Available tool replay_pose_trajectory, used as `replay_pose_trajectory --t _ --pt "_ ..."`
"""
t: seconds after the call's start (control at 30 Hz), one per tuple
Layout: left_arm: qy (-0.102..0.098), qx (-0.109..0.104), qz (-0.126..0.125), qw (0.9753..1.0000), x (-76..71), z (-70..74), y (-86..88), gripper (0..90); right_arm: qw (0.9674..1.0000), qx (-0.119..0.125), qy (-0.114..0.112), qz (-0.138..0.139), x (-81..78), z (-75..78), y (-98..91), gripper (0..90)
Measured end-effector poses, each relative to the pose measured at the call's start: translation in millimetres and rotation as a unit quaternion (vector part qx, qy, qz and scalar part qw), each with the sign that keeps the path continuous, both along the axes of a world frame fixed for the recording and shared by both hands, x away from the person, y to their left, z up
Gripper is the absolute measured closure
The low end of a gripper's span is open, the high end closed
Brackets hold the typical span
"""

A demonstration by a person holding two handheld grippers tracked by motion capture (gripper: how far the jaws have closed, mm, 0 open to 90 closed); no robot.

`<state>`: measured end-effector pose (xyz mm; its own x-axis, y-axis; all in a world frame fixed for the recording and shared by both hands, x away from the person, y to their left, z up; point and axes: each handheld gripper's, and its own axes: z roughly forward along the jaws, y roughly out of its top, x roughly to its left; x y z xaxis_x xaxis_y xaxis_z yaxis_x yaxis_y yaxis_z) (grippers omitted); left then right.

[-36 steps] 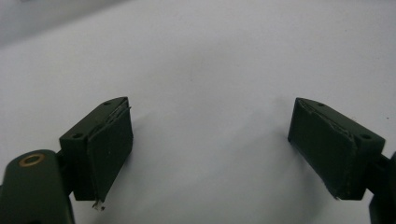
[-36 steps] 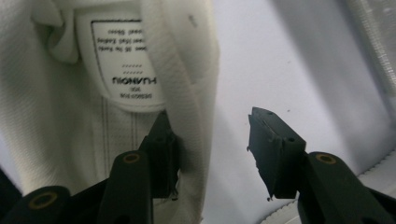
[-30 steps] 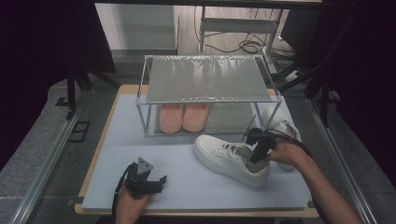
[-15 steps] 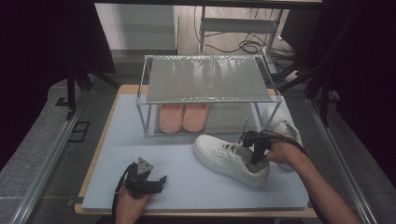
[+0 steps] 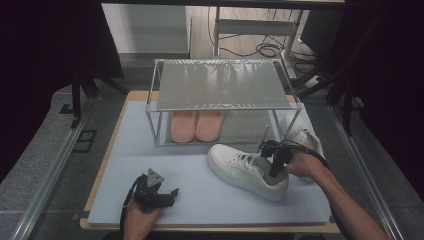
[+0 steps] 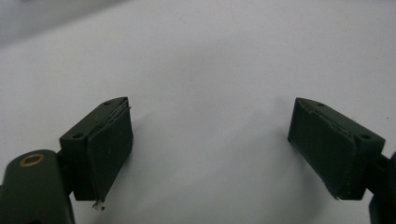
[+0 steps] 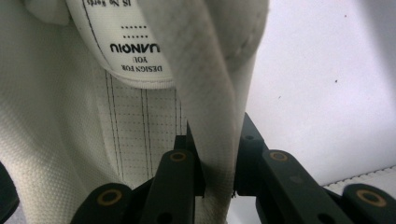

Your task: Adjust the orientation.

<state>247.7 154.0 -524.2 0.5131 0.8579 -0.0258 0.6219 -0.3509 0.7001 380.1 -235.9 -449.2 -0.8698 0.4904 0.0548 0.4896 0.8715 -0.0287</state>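
With the right gripper (image 5: pixel 274 167) having just closed onto the heel wall of the white sneaker (image 5: pixel 245 170), right of centre on the tabletop (image 5: pixel 125 150), I'd lift slowly and keep the toe level toward the shoe rack (image 5: pixel 220 85). The left gripper (image 5: pixel 157 196), lower left, rests spread wide, grasping nothing.

A white sneaker (image 5: pixel 247 170) lies on the pale blue mat (image 5: pixel 150 155), toe toward the left. The right gripper (image 5: pixel 274 161) is at its heel collar, where its jaws have just been closing on the shoe's wall. A second white sneaker (image 5: pixel 300 131) sits just behind, beside the rack (image 5: pixel 220 85). Pink slippers (image 5: pixel 196 125) rest under the rack's shelf. The left gripper (image 5: pixel 156 192) rests on the mat near the front edge, well apart from the shoes.
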Motion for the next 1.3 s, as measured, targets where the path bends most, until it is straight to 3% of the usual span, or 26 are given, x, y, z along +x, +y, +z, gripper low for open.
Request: replay_pose_trajectory --t 0.2,0.6,1.3 --pt "0.000 0.000 0.000 1.0000 0.0 0.0 0.0 14.0 0.9997 0.006 0.006 -0.025 -3.9 4.8 -0.9 81.2" --pt "0.000 0.000 0.000 1.0000 0.0 0.0 0.0 14.0 0.9987 0.025 0.008 -0.043 -16.1 20.1 -3.3 81.7" --pt "-0.002 0.000 0.000 1.0000 0.0 -0.1 -0.2 14.0 0.9941 0.091 -0.008 -0.057 -31.1 87.0 -0.5 81.8"
